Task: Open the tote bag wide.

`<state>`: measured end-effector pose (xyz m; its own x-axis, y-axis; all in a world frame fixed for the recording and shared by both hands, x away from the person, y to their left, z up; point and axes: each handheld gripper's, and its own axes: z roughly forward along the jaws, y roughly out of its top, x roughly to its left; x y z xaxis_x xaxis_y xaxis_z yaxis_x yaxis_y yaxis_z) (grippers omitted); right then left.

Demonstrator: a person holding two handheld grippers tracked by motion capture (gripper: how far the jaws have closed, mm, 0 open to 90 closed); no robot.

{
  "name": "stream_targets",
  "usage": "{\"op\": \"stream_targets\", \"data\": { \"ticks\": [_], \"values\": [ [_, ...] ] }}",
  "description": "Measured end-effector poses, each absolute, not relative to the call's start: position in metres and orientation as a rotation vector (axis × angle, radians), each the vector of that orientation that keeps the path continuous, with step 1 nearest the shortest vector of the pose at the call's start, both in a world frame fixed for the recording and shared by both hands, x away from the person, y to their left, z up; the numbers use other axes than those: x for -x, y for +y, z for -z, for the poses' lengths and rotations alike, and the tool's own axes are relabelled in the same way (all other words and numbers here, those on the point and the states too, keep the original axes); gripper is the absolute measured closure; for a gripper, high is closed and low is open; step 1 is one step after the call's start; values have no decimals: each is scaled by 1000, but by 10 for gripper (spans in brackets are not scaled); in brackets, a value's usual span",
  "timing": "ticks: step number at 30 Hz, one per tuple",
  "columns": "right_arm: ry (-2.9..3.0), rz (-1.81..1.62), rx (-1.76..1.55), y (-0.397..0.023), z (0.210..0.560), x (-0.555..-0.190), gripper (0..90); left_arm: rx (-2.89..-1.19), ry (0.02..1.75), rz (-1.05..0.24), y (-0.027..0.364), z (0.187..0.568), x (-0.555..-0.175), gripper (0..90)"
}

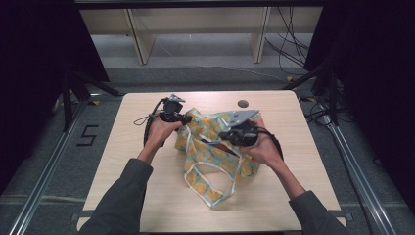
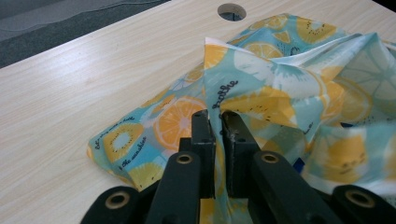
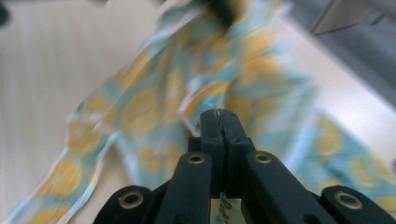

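Fruit-print bag (image 1: 215, 147) | crumpled on table (image 1: 147, 196) | contents hidden

A pale wooden desk (image 1: 147, 196) fills the centre, with a round cable hole (image 1: 243, 104) near its far edge at about one o'clock. Beyond it, at twelve o'clock, stands a light shelf unit (image 1: 142, 44). Black cables (image 1: 288, 44) trail over the grey floor (image 1: 49, 161) at two o'clock.
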<state>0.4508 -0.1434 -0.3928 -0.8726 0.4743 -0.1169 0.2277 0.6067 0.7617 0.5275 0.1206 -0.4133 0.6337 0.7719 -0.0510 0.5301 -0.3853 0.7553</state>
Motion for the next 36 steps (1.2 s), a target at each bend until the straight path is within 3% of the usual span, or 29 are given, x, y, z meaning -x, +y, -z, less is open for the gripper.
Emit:
{"op": "stream_targets", "data": {
  "ticks": [5, 13, 17, 23, 26, 31, 34, 36],
  "values": [
    [2236, -1395, -919, -194, 381, -489, 900, -2095, 1001, -386, 116, 419, -527, 827],
    [2131, -1108, -1298, -233, 441, -540, 900, -2178, 987, -325, 106, 438, -529, 802],
    [2165, -1042, -1374, -244, 461, -541, 900, -2218, 974, -325, 111, 440, -527, 748],
    [2190, -1024, -1392, -248, 469, -537, 900, -2171, 980, -417, 119, 420, -508, 547],
    [2195, -1019, -1362, -246, 466, -538, 900, -2169, 887, -491, 116, 393, -489, 452],
    [2221, -977, -1383, -241, 463, -537, 900, -2089, 759, -483, 91, 366, -459, 425],
    [2215, -997, -1372, -243, 466, -540, 900, -2142, 669, -400, 69, 364, -448, 463],
    [2234, -965, -1403, -242, 465, -537, 900, -2249, 653, -439, 56, 375, -451, 465]
  ]
}}
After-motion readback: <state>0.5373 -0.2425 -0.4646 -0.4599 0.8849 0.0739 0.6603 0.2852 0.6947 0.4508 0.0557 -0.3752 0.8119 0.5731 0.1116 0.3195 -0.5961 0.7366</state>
